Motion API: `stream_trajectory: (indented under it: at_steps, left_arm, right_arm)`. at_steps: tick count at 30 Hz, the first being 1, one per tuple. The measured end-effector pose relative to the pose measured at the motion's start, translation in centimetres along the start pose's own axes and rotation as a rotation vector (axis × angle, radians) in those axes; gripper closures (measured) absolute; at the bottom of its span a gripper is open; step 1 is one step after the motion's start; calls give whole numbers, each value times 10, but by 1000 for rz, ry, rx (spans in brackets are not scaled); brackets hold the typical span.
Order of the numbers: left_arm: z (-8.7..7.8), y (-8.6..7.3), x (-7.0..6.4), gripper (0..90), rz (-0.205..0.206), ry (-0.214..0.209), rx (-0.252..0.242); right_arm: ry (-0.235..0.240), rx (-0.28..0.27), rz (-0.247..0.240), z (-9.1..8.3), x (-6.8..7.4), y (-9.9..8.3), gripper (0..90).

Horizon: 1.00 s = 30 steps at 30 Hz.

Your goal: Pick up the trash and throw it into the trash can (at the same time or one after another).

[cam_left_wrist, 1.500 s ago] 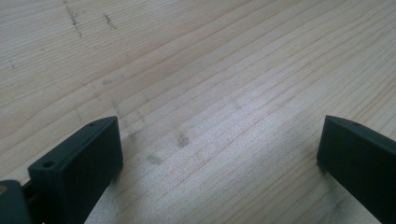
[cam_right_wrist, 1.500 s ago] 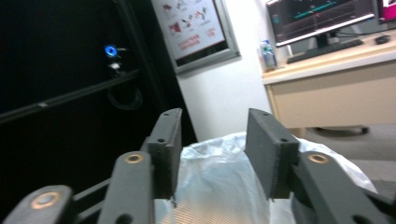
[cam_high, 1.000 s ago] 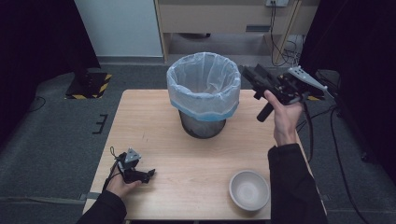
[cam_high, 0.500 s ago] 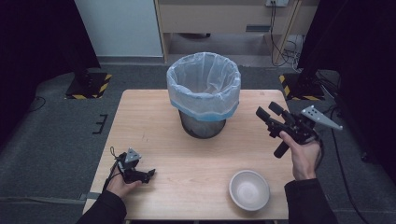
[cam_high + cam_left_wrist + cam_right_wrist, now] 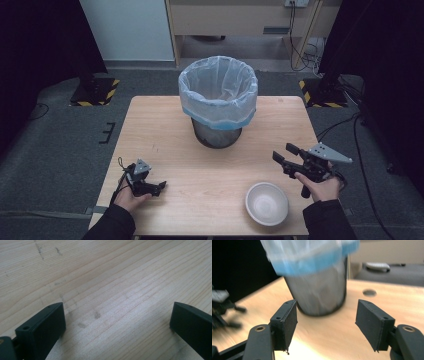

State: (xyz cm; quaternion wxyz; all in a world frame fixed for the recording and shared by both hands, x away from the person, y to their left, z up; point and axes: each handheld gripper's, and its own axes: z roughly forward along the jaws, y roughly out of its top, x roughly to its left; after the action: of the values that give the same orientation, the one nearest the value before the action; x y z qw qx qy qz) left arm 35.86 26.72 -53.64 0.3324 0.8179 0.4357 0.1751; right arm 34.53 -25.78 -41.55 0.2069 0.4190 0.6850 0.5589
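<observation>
Lowered from beside the bin, the right gripper [image 5: 284, 158] now hovers near the table's right edge, jaws spread and empty, just beyond the bowl [image 5: 266, 203]. That suggests the bowl comes next. Left gripper [image 5: 159, 186] rests open on the table [image 5: 165, 135], out of the way; the bin [image 5: 218, 100] stands far centre.

pale wood-grain table [image 5: 165, 130], dark mesh bin [image 5: 217, 134] with a clear bag edged in blue, off-white bowl [image 5: 266, 203], black grippers, yellow-black hazard stripes on the floor

A wooden table [image 5: 165, 130]; grey carpet floor [image 5: 50, 150] with cables [image 5: 300, 25] behind
</observation>
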Motion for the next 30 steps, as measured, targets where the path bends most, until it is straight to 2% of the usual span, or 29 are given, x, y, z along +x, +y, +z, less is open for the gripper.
stream_trajectory:
  at_steps: [5,8,11,16,18,20,22,30]
  left_arm:
    - [0,0,0,0,0,0,0]
    - [0,0,0,0,0,0,0]
    - [0,0,0,0,0,0,0]
    - [0,0,0,0,0,0,0]
    - [0,0,0,0,0,0,0]
    - [0,0,0,0,0,0,0]
    - [0,0,0,0,0,0,0]
    - [0,0,0,0,0,0,0]
  right_arm:
    - [-44,153,-13,4,-9,-34,352]
    - [-17,270,-13,10,-15,-51,364]
    - [8,342,-18,11,-18,-59,386]
    - [70,399,-1,6,-20,-62,435]
    - [85,446,-3,5,-20,-66,453]
    - [86,480,-10,6,-21,-70,480]
    - [91,510,11,7,-22,-72,498]
    - [116,617,27,9,-21,-80,596]
